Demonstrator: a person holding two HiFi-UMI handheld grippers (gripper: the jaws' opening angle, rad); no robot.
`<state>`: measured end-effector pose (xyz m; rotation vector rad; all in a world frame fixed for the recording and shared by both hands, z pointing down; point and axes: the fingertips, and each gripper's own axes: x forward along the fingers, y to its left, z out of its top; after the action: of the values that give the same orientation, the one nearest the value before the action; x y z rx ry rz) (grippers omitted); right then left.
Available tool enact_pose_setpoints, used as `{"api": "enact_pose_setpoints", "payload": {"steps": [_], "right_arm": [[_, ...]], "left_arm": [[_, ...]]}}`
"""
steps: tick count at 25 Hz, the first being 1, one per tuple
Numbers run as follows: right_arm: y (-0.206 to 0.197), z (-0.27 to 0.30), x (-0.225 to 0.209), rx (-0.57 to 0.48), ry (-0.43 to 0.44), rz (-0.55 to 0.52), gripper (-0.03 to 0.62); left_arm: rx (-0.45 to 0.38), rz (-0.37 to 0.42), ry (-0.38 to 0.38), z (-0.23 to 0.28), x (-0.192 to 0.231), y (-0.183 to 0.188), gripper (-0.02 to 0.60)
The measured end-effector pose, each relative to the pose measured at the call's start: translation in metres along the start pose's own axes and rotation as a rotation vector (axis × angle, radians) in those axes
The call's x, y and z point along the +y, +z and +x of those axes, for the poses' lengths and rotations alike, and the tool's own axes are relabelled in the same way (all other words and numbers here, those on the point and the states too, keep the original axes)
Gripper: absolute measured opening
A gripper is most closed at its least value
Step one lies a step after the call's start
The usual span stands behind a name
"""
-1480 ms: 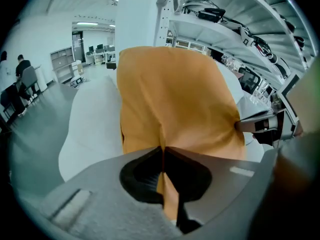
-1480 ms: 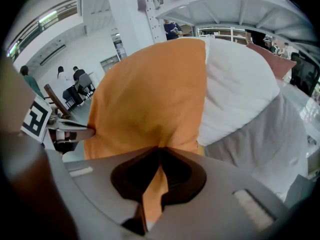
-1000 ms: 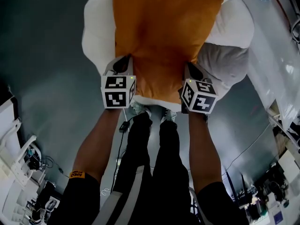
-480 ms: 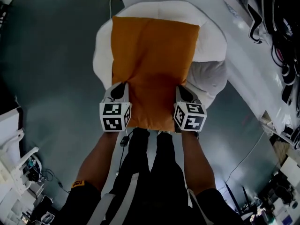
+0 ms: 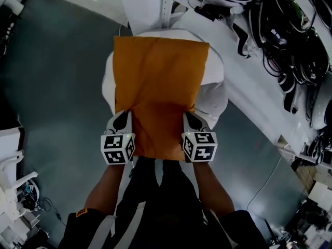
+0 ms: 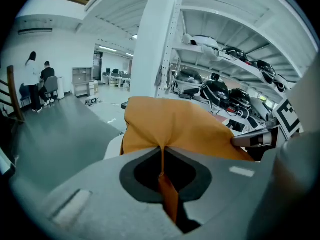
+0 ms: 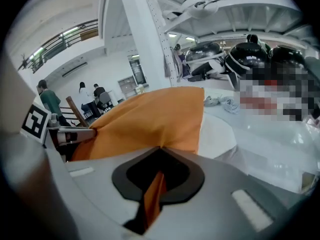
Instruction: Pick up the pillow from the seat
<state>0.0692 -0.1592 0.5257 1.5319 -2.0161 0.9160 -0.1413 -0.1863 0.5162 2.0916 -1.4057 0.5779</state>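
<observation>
An orange pillow (image 5: 158, 90) hangs in the air above a white round seat (image 5: 213, 92), held by its near edge. My left gripper (image 5: 124, 121) is shut on the pillow's near left corner, and its fabric (image 6: 165, 129) is pinched between the jaws. At the near right corner my right gripper (image 5: 188, 121) is shut on the pillow too, with orange cloth (image 7: 150, 119) caught in its jaws. The far half of the pillow (image 7: 165, 109) spreads out flat ahead of both grippers.
A white post (image 5: 165, 4) rises behind the seat. White shelving (image 5: 290, 40) with dark helmets and cables runs along the right. Grey floor (image 5: 57, 87) lies to the left. The person's dark legs (image 5: 161, 191) stand below the grippers. People sit far off (image 6: 40, 84).
The pillow has come up off the seat and toward me, with both grippers still clamped on its near corners. The view has tilted up, showing more shelving behind.
</observation>
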Motion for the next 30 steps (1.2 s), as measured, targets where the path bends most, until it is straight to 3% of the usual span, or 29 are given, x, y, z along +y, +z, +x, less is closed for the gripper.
{"api": "enact_pose_setpoints", "payload": {"steps": [17, 30], "right_arm": [[0.044, -0.135, 0.002, -0.063, 0.091, -0.118, 0.008], [0.054, -0.187, 0.045, -0.115, 0.087, -0.138, 0.008]], "left_arm": [[-0.130, -0.062, 0.074, -0.125, -0.086, 0.044, 0.005], [-0.190, -0.036, 0.040, -0.189, -0.082, 0.062, 0.005]]}}
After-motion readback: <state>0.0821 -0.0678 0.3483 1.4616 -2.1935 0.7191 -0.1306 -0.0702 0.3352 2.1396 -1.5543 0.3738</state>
